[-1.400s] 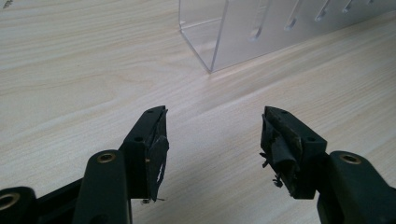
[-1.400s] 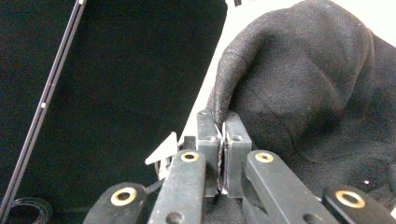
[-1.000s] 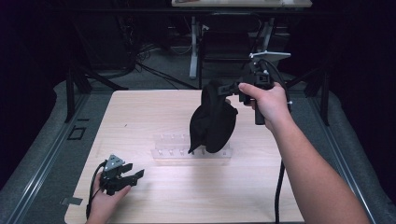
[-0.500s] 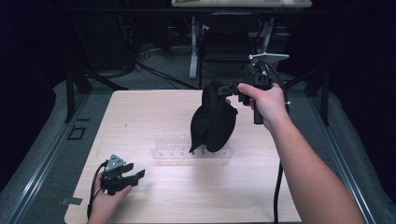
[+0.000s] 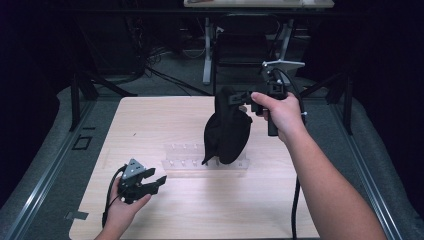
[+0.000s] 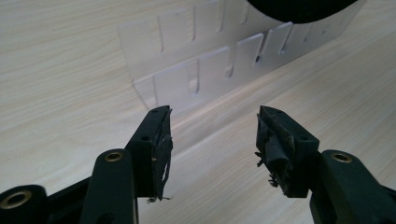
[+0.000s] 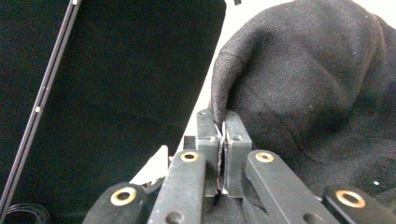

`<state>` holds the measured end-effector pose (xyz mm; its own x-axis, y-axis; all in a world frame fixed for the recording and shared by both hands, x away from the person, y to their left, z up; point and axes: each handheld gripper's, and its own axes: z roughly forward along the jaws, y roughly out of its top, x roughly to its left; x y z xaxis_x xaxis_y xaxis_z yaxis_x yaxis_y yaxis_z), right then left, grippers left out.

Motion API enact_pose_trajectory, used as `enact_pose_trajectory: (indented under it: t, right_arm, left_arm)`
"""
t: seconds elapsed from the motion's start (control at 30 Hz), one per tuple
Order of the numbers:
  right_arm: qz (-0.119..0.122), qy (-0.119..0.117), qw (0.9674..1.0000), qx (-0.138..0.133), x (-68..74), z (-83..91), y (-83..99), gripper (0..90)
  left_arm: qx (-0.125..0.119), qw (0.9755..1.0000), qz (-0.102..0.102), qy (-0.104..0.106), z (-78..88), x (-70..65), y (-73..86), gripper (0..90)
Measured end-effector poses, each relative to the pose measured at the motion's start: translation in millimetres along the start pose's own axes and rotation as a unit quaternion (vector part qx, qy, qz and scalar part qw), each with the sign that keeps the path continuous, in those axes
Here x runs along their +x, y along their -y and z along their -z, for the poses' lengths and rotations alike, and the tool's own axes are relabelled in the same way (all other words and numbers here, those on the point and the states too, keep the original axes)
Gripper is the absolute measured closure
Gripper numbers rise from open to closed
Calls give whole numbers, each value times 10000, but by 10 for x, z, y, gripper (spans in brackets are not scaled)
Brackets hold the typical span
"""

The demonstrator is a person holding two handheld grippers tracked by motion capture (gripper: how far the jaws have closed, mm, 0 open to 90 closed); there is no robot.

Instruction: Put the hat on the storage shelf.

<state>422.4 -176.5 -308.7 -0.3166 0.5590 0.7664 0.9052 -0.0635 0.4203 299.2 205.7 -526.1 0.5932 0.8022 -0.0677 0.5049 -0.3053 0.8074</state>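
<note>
A black cloth bag [image 5: 227, 131] hangs above the table, its lower end over the right part of a clear plastic rack [image 5: 186, 156]. My right gripper [image 5: 234, 98] is shut on the bag's top edge and holds it up; in the right gripper view the jaws pinch the black fabric [image 7: 299, 93] at the right gripper [image 7: 222, 140]. My left gripper [image 5: 157, 181] rests low at the table's front left, open and empty, pointing toward the rack. In the left gripper view the left gripper [image 6: 212, 140] has its jaws spread before the clear rack [image 6: 205, 60], with the bag's bottom [image 6: 299, 7] at the top.
The light wooden table [image 5: 150, 120] has dark floor and metal rails around it. A desk frame and cables [image 5: 210, 45] stand behind the far edge. Bare tabletop lies left of and in front of the rack.
The right gripper and the hanging bag have barely shifted. The left gripper stays in place at the front left.
</note>
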Motion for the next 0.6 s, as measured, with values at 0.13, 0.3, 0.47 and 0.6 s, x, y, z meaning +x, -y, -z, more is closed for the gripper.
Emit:
enact_pose_trajectory:
  t: [0.13,0.3,0.47,0.6]
  right_arm:
    - [3,-71,10000,20,29,-56,7,877]
    - [27,-129,9999,53,50,-104,9,877]
    - [33,-169,9998,77,63,-133,12,877]
    - [-2,-254,9996,95,59,-156,19,876]
  left_arm:
    - [4,9999,-90,90,-69,-94,-94,478]
    - [-81,9997,-188,159,-116,-177,-184,498]
    - [-125,9993,-265,221,-157,-240,-283,501]
    - [-131,9986,-401,309,-190,-328,-385,506]
